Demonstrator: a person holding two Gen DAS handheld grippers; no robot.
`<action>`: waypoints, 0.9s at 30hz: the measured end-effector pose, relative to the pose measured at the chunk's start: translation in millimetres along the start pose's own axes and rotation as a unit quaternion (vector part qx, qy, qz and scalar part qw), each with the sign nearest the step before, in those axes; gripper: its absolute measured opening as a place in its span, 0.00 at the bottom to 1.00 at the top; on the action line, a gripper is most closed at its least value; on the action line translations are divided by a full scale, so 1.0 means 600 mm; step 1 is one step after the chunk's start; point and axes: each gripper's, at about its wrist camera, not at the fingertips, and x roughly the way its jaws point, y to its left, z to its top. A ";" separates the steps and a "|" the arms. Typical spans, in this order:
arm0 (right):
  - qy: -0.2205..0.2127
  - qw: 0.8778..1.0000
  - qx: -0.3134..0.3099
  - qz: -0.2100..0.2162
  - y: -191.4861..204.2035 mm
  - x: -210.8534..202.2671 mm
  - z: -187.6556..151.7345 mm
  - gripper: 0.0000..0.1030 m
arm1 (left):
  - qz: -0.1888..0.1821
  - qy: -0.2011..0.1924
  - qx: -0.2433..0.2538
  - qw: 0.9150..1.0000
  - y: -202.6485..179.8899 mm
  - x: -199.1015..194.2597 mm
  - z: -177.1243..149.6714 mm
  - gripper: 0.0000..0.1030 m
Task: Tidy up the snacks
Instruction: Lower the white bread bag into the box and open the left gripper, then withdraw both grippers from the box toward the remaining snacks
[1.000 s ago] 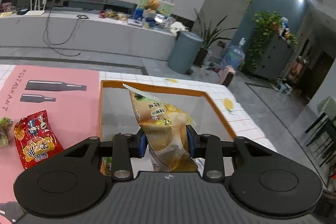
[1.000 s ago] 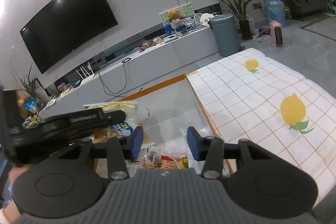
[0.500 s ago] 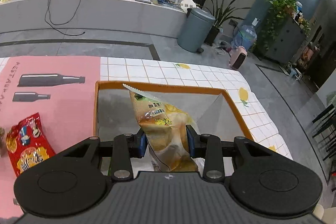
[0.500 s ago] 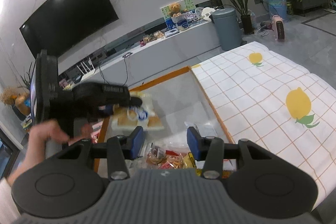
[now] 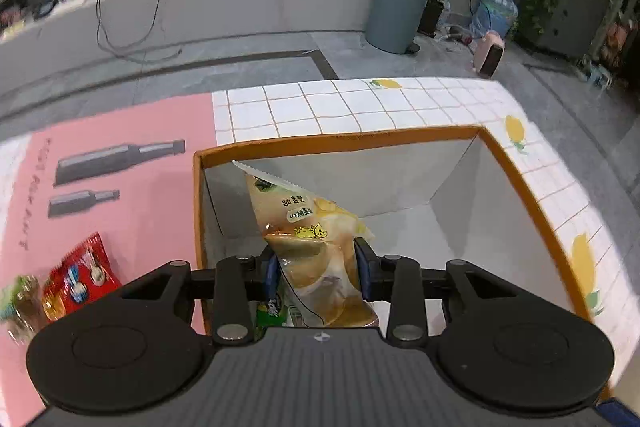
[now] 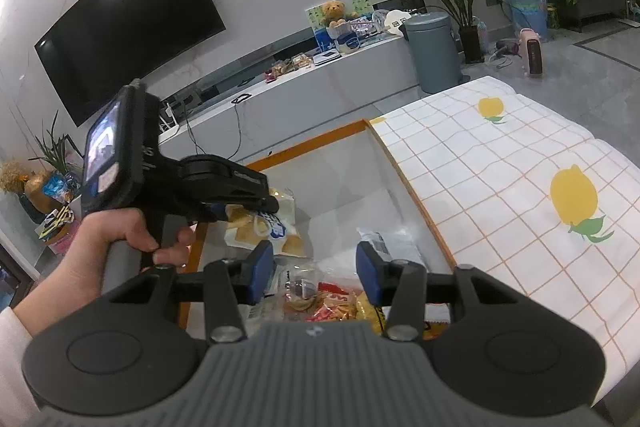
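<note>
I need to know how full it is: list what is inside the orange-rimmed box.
Inside the orange-rimmed box: a white packet and mixed red-yellow snacks; the left gripper holds a yellow bag over it. The near floor is covered.

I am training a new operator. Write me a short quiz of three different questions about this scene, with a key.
1. True or false: the left gripper is shut on a yellow snack bag.
2. Where does that bag hang? A) over the pink mat B) over the orange-rimmed box C) over the floor
3. Fill in: the right gripper holds ____.

Key:
1. True; both pads press on the bag.
2. B
3. Nothing; its jaws stand apart above packets lying in the box, and no packet sits between the pads.
</note>
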 end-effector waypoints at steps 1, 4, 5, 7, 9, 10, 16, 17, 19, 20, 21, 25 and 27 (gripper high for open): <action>0.000 1.000 0.000 0.001 0.002 0.001 0.000 0.44 | 0.007 -0.001 0.010 1.000 -0.007 0.003 -0.001 0.40; 0.002 1.000 -0.002 0.002 0.002 0.002 -0.001 0.44 | 0.019 -0.007 0.026 0.999 -0.023 0.005 -0.006 0.47; 0.002 1.000 -0.003 0.002 0.004 0.001 -0.001 0.44 | 0.019 -0.009 0.026 0.999 -0.025 0.005 -0.006 0.48; 0.002 1.000 -0.004 0.000 0.002 0.001 -0.001 0.44 | 0.024 -0.008 0.024 0.999 -0.026 0.006 -0.006 0.62; 0.001 1.000 -0.002 -0.003 0.000 0.000 0.000 0.44 | 0.028 -0.004 0.024 0.999 -0.027 0.006 -0.006 0.65; 0.002 1.000 -0.001 -0.003 -0.002 0.000 0.000 0.44 | 0.028 -0.003 0.024 0.999 -0.028 0.005 -0.005 0.69; 0.003 1.000 -0.004 -0.012 0.003 -0.001 -0.001 0.44 | 0.034 -0.011 0.019 0.999 -0.023 -0.018 -0.003 0.75; 0.005 1.000 -0.005 -0.012 0.004 0.000 -0.001 0.44 | 0.031 -0.015 0.016 0.999 -0.020 -0.026 -0.005 0.75; 0.009 1.000 -0.011 -0.011 0.007 0.001 -0.003 0.44 | 0.011 -0.020 0.008 1.000 -0.013 -0.043 -0.009 0.75; 0.011 1.000 -0.017 -0.013 0.009 0.001 -0.004 0.44 | -0.003 -0.017 0.010 1.000 -0.009 -0.051 -0.013 0.75; 0.012 1.000 -0.020 -0.015 0.010 0.002 -0.004 0.44 | -0.011 -0.012 0.017 1.000 -0.009 -0.061 -0.017 0.75; 0.010 0.999 -0.020 -0.032 0.010 -0.001 -0.006 0.50 | 0.017 -0.014 0.055 0.998 -0.019 -0.102 -0.039 0.75; 0.005 0.999 -0.023 -0.036 0.008 -0.007 -0.004 0.56 | 0.046 0.002 0.068 0.997 -0.024 -0.116 -0.056 0.75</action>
